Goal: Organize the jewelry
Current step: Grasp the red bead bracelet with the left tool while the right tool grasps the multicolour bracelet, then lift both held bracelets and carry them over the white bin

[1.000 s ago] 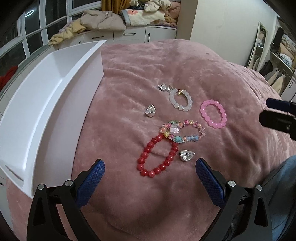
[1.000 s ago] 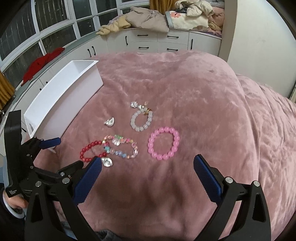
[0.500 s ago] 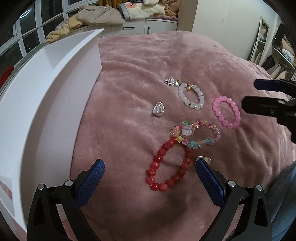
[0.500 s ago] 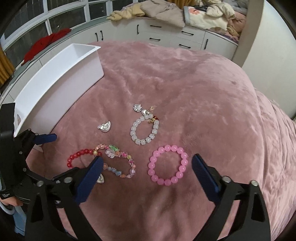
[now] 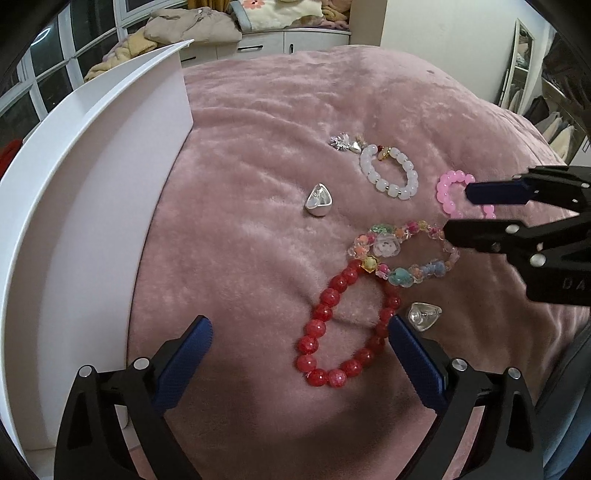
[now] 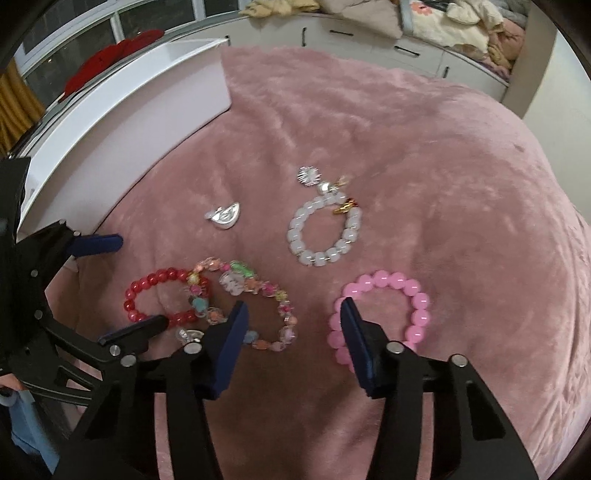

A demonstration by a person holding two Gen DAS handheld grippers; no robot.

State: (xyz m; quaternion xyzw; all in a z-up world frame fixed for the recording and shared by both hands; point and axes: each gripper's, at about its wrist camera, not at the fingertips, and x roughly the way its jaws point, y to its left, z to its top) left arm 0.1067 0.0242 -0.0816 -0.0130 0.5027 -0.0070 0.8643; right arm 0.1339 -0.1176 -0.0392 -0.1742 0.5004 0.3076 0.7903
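Observation:
Jewelry lies on a pink plush blanket (image 5: 258, 258). My left gripper (image 5: 298, 325) is open and low over the red bead bracelet (image 5: 307, 343), which lies between its fingers; a clear heart charm (image 5: 424, 315) sits by the right finger. My right gripper (image 6: 293, 306) is open with its jaws closing. Only the right end of the multicolour bracelet (image 6: 284, 295) lies between them, untouched, and the pink bracelet (image 6: 417, 295) touches the right finger's outer side. A white bead bracelet (image 6: 299, 236), a silver heart charm (image 6: 225, 218) and a silver flower charm (image 6: 309, 174) lie farther off.
A long white tray (image 5: 92, 184) stands along the blanket's left side, close to my left gripper (image 6: 144, 280). White cabinets with piled clothes (image 6: 443, 26) run behind the blanket. Bare blanket stretches to the right of the pink bracelet.
Both grippers have come down closer to the jewelry. The right jaws have narrowed markedly and now sit between the multicolour and pink bracelets. The left jaws stay wide around the red bracelet.

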